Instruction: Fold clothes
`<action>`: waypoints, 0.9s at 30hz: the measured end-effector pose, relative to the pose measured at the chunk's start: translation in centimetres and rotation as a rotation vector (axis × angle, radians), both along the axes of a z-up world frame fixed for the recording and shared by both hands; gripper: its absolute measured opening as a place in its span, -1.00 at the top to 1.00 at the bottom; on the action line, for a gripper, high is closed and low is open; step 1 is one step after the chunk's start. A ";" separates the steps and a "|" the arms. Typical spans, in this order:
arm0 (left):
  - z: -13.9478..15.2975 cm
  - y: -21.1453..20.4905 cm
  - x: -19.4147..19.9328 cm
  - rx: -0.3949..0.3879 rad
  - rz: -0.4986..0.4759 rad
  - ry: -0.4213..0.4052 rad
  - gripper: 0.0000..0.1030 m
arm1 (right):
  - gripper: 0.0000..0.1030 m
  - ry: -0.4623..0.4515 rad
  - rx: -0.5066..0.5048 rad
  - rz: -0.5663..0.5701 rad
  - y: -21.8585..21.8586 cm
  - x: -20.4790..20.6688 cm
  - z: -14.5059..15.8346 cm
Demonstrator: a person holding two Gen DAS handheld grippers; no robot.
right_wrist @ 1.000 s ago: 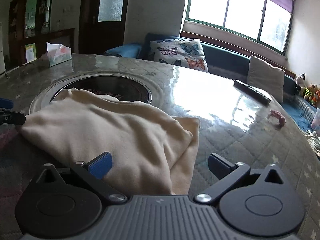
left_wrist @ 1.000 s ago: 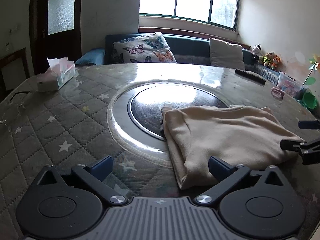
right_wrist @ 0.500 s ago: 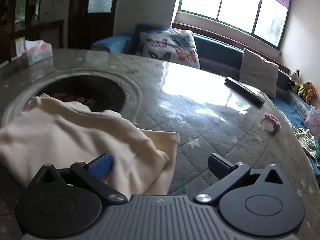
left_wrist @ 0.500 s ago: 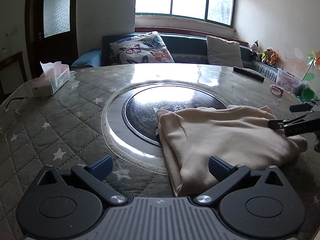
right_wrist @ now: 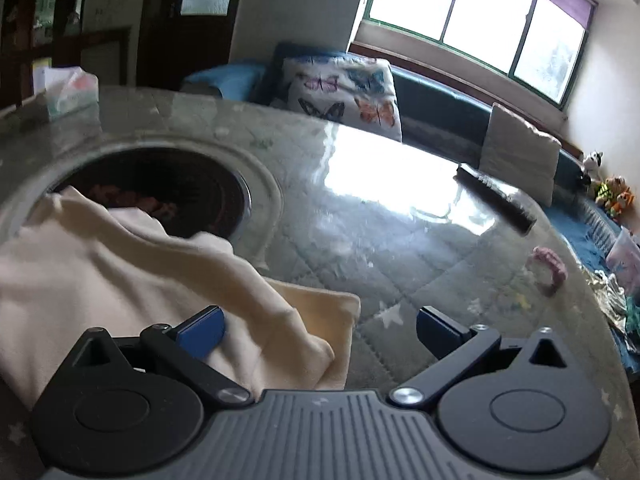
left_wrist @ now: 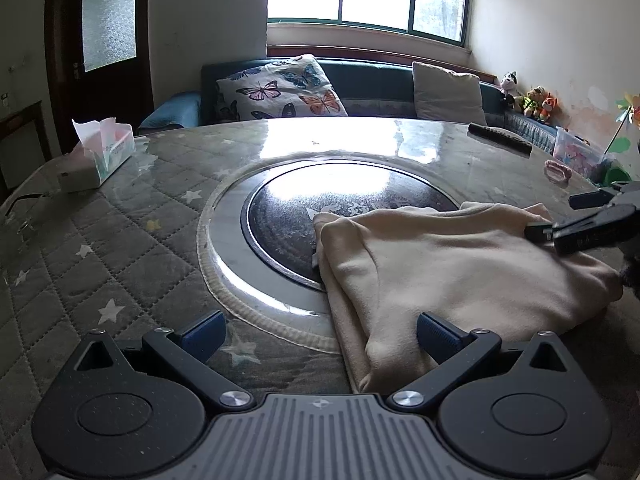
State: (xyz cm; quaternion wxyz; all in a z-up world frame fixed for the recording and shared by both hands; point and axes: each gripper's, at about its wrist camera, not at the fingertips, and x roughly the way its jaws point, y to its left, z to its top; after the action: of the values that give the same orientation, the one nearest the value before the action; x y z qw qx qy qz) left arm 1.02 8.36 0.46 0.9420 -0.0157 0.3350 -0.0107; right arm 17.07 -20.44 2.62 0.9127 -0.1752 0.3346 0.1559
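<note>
I see one folded cream garment (left_wrist: 460, 272) on the counter (left_wrist: 120, 240), partly over its dark centre disc (left_wrist: 340, 204), my left tool (left_wrist: 318, 330) spread, my right tool (right_wrist: 318, 326) spread, one tissue box (left_wrist: 100, 154), one remote (left_wrist: 500, 138)

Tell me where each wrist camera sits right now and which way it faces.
Left wrist: on the left gripper, low over the table, facing the sofa and window; own open jaws show below, and the right gripper reaches in from the right edge over the cream garment.
Right wrist: on the right gripper, tilted, at the garment's right end, facing the same way; only its own open jaws show.
Shared: garment, tissue box, remote, butterfly cushion.
</note>
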 end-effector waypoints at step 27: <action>-0.5 0.4 0.9 -0.029 -0.008 0.025 -1.00 | -1.00 0.011 -0.015 0.012 2.7 3.0 0.4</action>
State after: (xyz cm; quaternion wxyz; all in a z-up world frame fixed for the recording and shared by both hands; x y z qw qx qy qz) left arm 1.93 8.73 -0.01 0.9374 -0.0281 0.3467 -0.0193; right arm 20.03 -17.74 3.01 0.9084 -0.1831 0.3399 0.1601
